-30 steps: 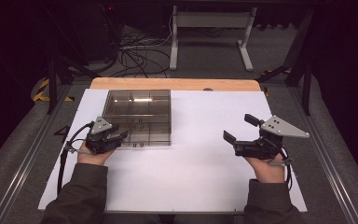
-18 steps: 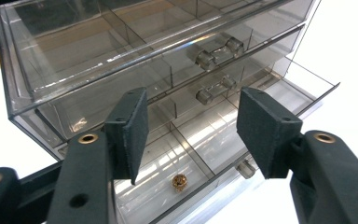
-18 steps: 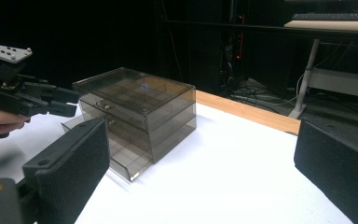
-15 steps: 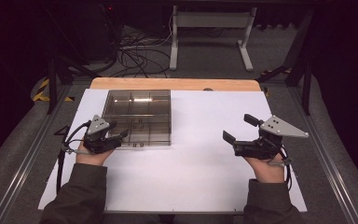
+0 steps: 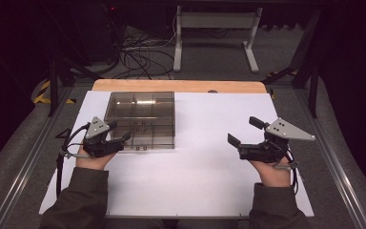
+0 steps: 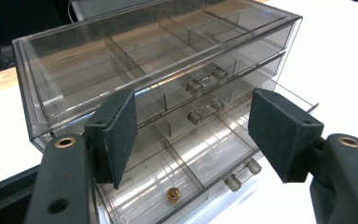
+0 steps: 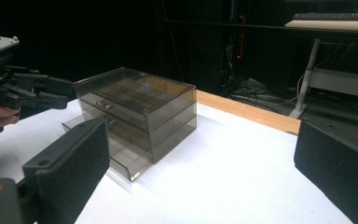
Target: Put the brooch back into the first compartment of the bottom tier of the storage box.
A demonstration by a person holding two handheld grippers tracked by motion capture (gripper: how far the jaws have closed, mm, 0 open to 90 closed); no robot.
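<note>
In the high view, a smoky clear drawer box (image 5: 140,119) stands on the white desk (image 5: 209,191), toward the far left part, its back close to the wooden far edge. Its bottom drawer (image 5: 140,143) is pulled out toward the person. The left gripper (image 5: 121,133) sits at the box's near left corner, just beside the open drawer, jaws spread and holding nothing. The right gripper (image 5: 240,131) hovers near the right edge of the desk, well apart from the box, jaws also spread wide and empty.

In the left gripper view, the left gripper (image 6: 193,135) has its two black pads spread on either side of the drawer box (image 6: 144,60), not touching it. Three drawers show, each with a small clear handle; the bottom drawer (image 6: 177,177) is out, and a small gold-coloured bead (image 6: 172,194) lies in its front compartment.

In the right gripper view, the right gripper (image 7: 200,168) has its jaws spread far apart over bare white desk (image 7: 233,177). The drawer box (image 7: 137,114) stands farther off, bottom drawer (image 7: 121,161) projecting, with the left gripper (image 7: 60,93) at its left.
</note>
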